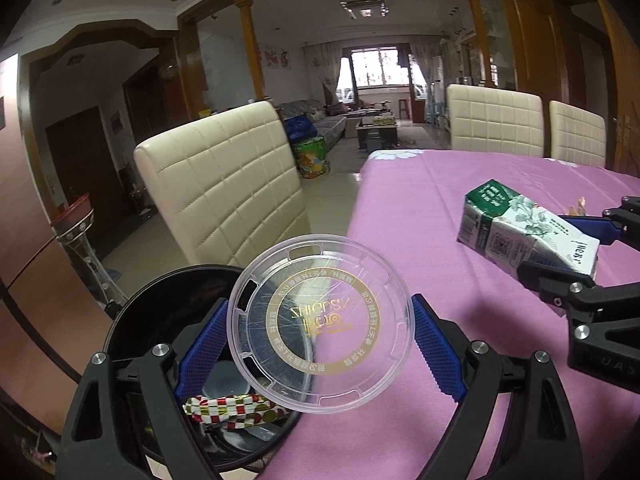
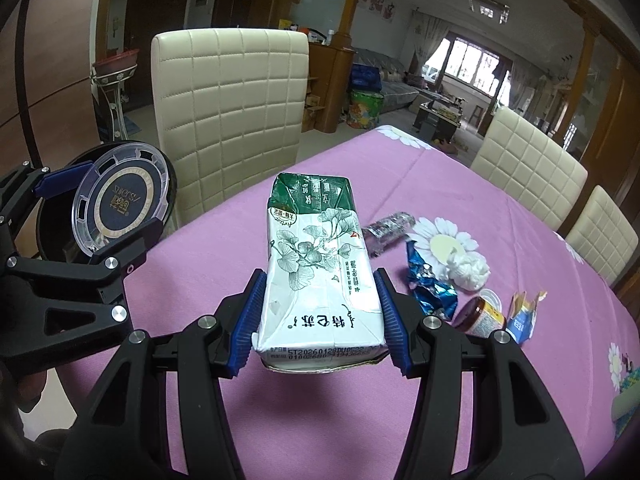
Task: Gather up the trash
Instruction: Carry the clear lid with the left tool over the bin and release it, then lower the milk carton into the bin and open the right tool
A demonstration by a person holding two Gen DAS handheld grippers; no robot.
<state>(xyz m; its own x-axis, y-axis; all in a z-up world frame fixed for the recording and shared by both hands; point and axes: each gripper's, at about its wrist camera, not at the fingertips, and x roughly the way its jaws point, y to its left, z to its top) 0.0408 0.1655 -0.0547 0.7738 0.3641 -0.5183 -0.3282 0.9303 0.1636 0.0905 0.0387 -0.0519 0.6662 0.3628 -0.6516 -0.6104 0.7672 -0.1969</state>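
Note:
My left gripper (image 1: pixel 318 344) is shut on a clear round plastic lid (image 1: pixel 320 324) with a gold ring of print, held over the rim of a black trash bin (image 1: pixel 132 320) at the table's left edge. The lid also shows in the right wrist view (image 2: pixel 120 200). A red-and-white checked wrapper (image 1: pixel 228 408) lies in the bin. My right gripper (image 2: pixel 320 320) is shut on a white and green milk carton (image 2: pixel 316 268), held above the purple tablecloth (image 2: pixel 440 400). The carton also shows in the left wrist view (image 1: pixel 528 228).
On the table right of the carton lie a crumpled clear bottle (image 2: pixel 388 228), a blue foil wrapper (image 2: pixel 430 288), a white tissue ball (image 2: pixel 468 270), a small brown jar (image 2: pixel 482 316) and a torn packet (image 2: pixel 524 312). Cream chairs (image 2: pixel 228 96) stand around the table.

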